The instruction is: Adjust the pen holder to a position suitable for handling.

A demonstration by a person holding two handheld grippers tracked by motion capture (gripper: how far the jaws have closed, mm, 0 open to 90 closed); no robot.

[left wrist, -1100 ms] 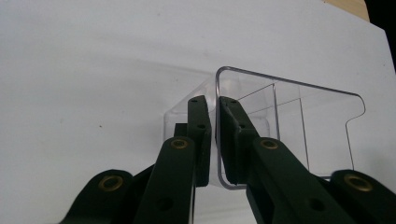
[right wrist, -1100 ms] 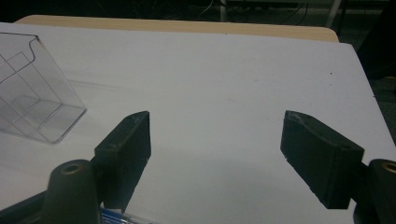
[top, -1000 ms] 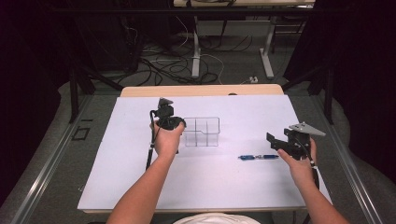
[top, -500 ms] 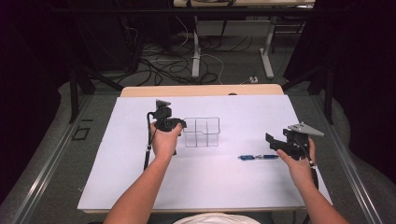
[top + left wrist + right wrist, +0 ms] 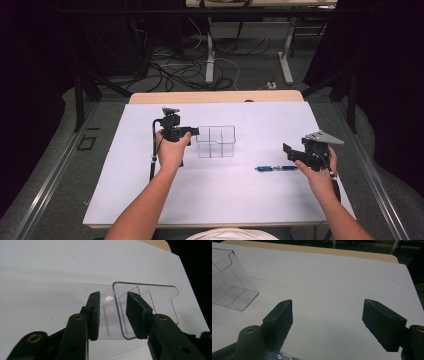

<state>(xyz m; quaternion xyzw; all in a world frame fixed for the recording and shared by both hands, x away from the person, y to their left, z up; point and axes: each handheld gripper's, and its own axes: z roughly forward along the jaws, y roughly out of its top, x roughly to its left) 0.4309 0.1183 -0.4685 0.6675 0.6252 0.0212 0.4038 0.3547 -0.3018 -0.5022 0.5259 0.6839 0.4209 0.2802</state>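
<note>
left gripper (image 5: pixel 112 315) jaws just opening astride clear organizer (image 5: pixel 145 305) wall | pen (image 5: pixel 275 168)

A white sheet (image 5: pixel 220 195) covers most of the tabletop (image 5: pixel 215 96), whose pale wooden edge shows along the far side. A blue pen (image 5: pixel 274 168) lies flat on the sheet toward the right, lengthwise across it. Grey carpet floor (image 5: pixel 60 170) surrounds the tabletop. Beyond the far edge, a tangle of black and white cables (image 5: pixel 175 75) lies on the floor among pale metal legs (image 5: pixel 210 55) of another desk. A small white power plug (image 5: pixel 271 85) rests near those legs. A metal rail (image 5: pixel 45 200) runs along the floor at the left, and another rail (image 5: pixel 377 185) at the right.
</note>
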